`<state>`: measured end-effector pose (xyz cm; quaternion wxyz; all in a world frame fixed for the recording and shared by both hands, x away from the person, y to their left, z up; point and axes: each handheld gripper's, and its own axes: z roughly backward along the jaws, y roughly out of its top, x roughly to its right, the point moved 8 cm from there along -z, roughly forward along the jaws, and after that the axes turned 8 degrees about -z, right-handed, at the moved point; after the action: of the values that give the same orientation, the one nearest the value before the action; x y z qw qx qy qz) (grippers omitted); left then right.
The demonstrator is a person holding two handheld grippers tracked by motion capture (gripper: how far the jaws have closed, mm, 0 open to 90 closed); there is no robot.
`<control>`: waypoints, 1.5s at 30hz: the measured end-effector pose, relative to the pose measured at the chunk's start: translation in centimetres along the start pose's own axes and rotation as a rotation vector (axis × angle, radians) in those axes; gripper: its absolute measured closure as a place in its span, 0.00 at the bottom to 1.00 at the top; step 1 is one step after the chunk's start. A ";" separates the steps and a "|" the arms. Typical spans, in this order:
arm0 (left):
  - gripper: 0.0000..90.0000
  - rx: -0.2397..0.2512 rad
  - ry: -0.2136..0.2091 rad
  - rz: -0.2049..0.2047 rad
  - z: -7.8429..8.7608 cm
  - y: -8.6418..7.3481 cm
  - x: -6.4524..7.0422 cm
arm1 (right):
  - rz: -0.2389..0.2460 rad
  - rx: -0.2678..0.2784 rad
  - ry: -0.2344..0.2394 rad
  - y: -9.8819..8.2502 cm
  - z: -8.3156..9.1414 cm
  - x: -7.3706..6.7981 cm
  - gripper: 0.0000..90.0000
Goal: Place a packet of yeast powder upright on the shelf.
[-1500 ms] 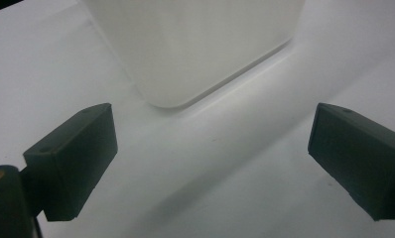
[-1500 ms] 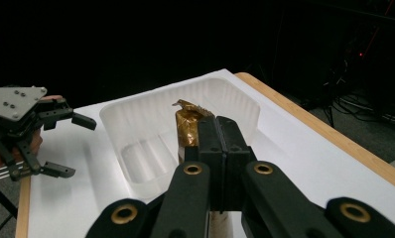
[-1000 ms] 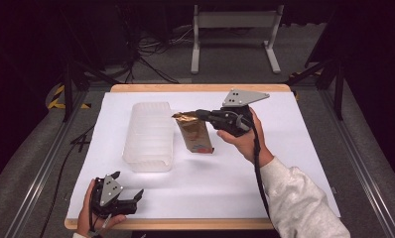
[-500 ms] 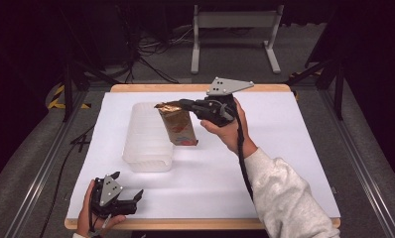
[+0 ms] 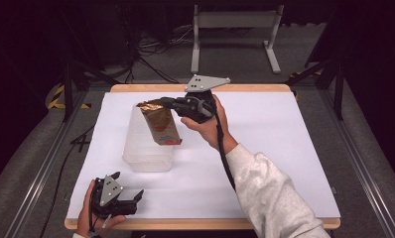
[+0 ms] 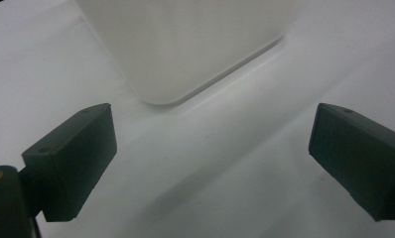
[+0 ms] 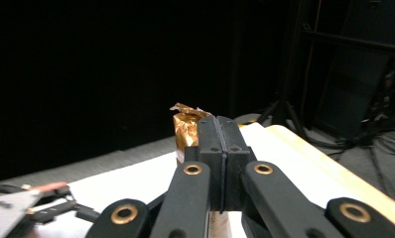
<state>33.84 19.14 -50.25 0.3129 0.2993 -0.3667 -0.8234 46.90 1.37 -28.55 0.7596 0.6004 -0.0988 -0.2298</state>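
Right hand-held gripper (image 5: 168,103), clamped on the top of the gold snack bag (image 5: 160,124), had carried it leftward from mid-tabletop, so it hung over the clear plastic bin (image 5: 147,148) at 10 o'clock; probably ready to drop in. Bin looked empty. Left hand-held gripper (image 5: 128,198) sat open and idle on the tabletop (image 5: 285,148) at 7 o'clock.

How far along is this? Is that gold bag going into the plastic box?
Probably, and it is midway. Done: the right gripper has the gold bag pinched by its top, lifted off the table. In hand: the bag hangs at the clear box. Left: lowering it in and letting go. The left gripper rests open nearby.
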 end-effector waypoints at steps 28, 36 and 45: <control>0.06 0.003 -0.002 0.001 0.3 -0.2 0.1 | -0.052 -0.011 0.050 -1.4 -5.2 -0.2 1.00; 0.06 0.001 -0.003 -0.004 0.2 -0.2 0.1 | -0.072 -0.028 0.060 -3.2 -5.2 0.4 1.00; 0.06 -0.007 -0.003 -0.012 0.2 -0.3 0.2 | -0.070 -0.056 0.064 -4.8 -5.0 0.5 1.00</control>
<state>33.52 19.26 -50.43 0.3085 0.2992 -0.3624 -0.8270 48.34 4.65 -34.52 0.7702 0.5892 -0.0467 -0.2396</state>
